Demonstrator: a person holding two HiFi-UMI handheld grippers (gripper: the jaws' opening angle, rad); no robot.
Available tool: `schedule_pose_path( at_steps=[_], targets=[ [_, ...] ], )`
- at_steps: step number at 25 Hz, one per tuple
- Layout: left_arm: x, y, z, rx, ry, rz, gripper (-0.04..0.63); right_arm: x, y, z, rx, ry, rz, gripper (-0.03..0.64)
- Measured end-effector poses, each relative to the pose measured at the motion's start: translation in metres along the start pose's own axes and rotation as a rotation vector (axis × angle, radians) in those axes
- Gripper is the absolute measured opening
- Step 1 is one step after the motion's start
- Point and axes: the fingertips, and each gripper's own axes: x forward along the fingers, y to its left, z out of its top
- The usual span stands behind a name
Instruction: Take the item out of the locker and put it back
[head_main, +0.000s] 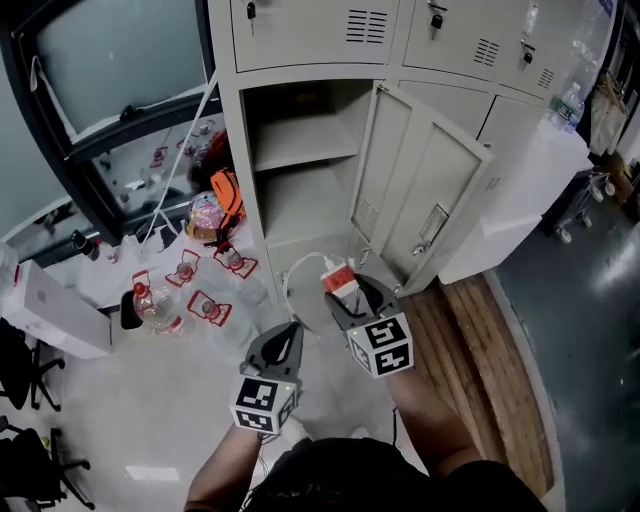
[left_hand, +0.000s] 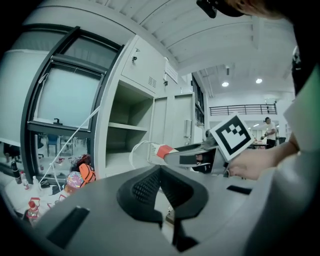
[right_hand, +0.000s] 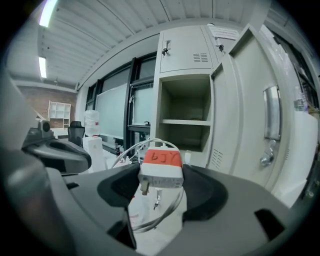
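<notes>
Holding a charger (head_main: 337, 279) in front of the open locker (head_main: 232, 150), the right gripper (head_main: 345, 292) pinched the white body between its fingers, with the red-labelled end toward the locker. The cable (head_main: 290, 272) looped loose on the left. The charger was outside the locker, near its lower compartment and just left of the open door (head_main: 420, 190). The left gripper (head_main: 286, 334), nearer and further left, had its fingers pressed together on nothing.

The carry appeared to call for a firm pinch on the charger's broad sides and a level path under the shelf (head_main: 305, 140). The loop of cable seemed likely to snag on the frame or the door edge. The charger looked best set flat before the fingers spread.
</notes>
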Motion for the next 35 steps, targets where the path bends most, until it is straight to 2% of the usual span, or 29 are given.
schedule_pose_path(
  at_steps=[10, 17, 25, 35],
  targets=[
    [-0.003, -0.087, -0.019, -0.02, 0.012, 0.075, 0.003, -0.07, -0.023, -0.038, -0.015, 0.0, 0.08, 0.268],
    [-0.019, -0.125, -0.028, -0.03, 0.001, 0.121, 0.003, -0.105, -0.022, -0.051, -0.029, -0.011, 0.12, 0.268],
    [-0.029, -0.134, -0.028, -0.028, -0.008, 0.157, 0.003, -0.117, -0.018, -0.051, -0.037, -0.026, 0.143, 0.268],
    [-0.018, -0.116, -0.025, -0.024, 0.003, 0.135, 0.003, -0.095, -0.021, -0.046, -0.024, -0.018, 0.125, 0.268]
  ],
)
